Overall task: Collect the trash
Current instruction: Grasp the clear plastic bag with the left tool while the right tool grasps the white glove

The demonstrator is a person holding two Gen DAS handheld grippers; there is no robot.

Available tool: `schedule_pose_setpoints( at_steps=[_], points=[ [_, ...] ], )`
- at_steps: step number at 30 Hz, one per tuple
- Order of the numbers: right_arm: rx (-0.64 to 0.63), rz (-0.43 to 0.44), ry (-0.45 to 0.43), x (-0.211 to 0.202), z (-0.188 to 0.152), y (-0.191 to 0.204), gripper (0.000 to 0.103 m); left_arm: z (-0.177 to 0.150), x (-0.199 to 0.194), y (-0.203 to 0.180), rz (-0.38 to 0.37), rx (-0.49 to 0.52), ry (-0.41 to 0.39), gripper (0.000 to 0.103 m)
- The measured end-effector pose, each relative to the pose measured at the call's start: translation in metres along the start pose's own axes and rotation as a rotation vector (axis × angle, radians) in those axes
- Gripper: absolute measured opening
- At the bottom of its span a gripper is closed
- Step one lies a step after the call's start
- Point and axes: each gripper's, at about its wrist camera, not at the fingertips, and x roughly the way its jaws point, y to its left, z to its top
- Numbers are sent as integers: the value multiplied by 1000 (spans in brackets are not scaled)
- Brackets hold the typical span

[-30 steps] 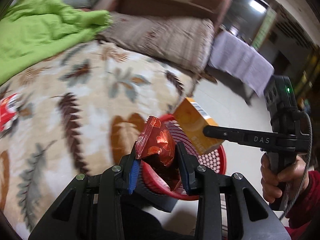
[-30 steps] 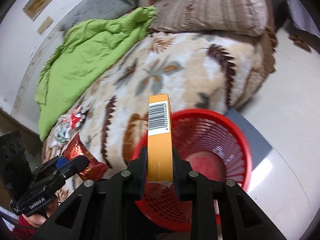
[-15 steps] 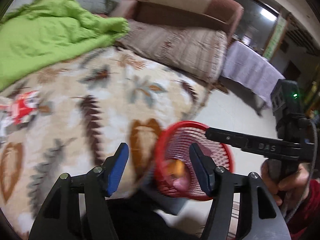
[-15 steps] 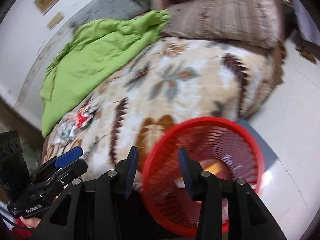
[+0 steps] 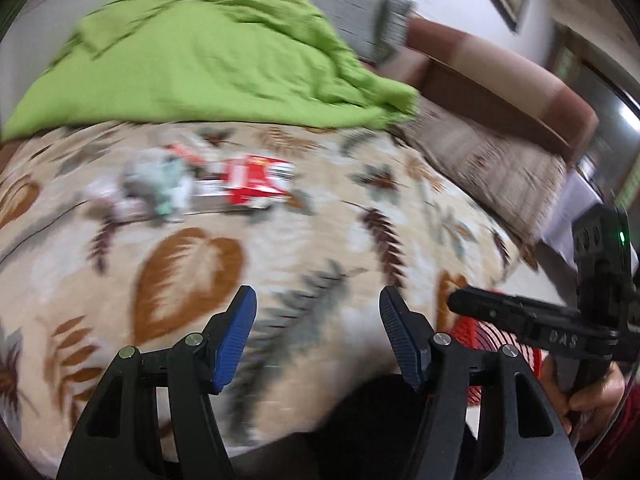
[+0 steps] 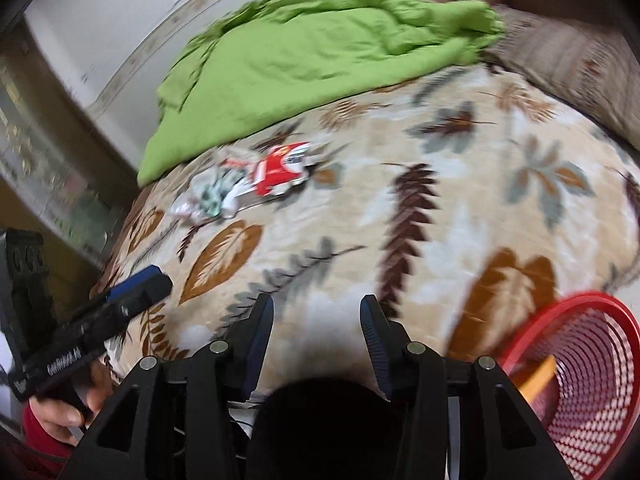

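1. Just now, both claws stood empty. The left gripper (image 5: 316, 340) had its blue pads apart with only bedding showing between them, whereas a second before it had pinched a dark red snack wrapper. The right gripper (image 6: 316, 340) was likewise parted and empty, its jaws having just been opening further, after it had clamped an orange box.

2. Both views had swung off the red basket (image 6: 576, 380), which lay at the lower right of the right wrist frame, toward the middle of the leaf-print blanket (image 6: 420, 208).

3. An orange edge inside the basket, seen through the mesh, was probably the box (image 6: 536, 378); the wrapper could not be made out. Those two items appeared delivered, so the next pickup was due.

4. The remaining trash lay in a cluster left of centre in the upper half of both frames, just below the green sheet (image 5: 208, 60): a red-and-white packet (image 5: 256, 178) with a crumpled pale wrapper (image 5: 160, 186) just beside it on its left.

5. In the left wrist view the packet's long axis ran roughly left to right; in the right wrist view it rose toward the upper right. Motion blur hid which end was the opening.

6. Both grippers were well apart from the cluster.
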Motion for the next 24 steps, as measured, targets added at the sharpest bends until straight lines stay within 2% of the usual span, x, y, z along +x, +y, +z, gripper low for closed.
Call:
schedule_pose_setpoints(
  at_steps=[9,10,15,18,22,24],
  points=[
    [-146,68,32,43,32,65,53,17,-23,104,117,-229,-77,63],
    [-180,74,35,51,37,76,56,16,-26,111,122,-244,-84,63],
    [-282,106,56,89,60,121,58,15,-33,147,158,-301,-106,63],
    [-354,106,35,121,80,154,62,11,-34,164,171,-330,-107,63],
    [-402,92,40,169,103,183,63,8,-33,183,189,-360,-105,63],
    [-432,41,49,199,112,195,63,8,-33,192,198,-369,-105,63]
  ],
)
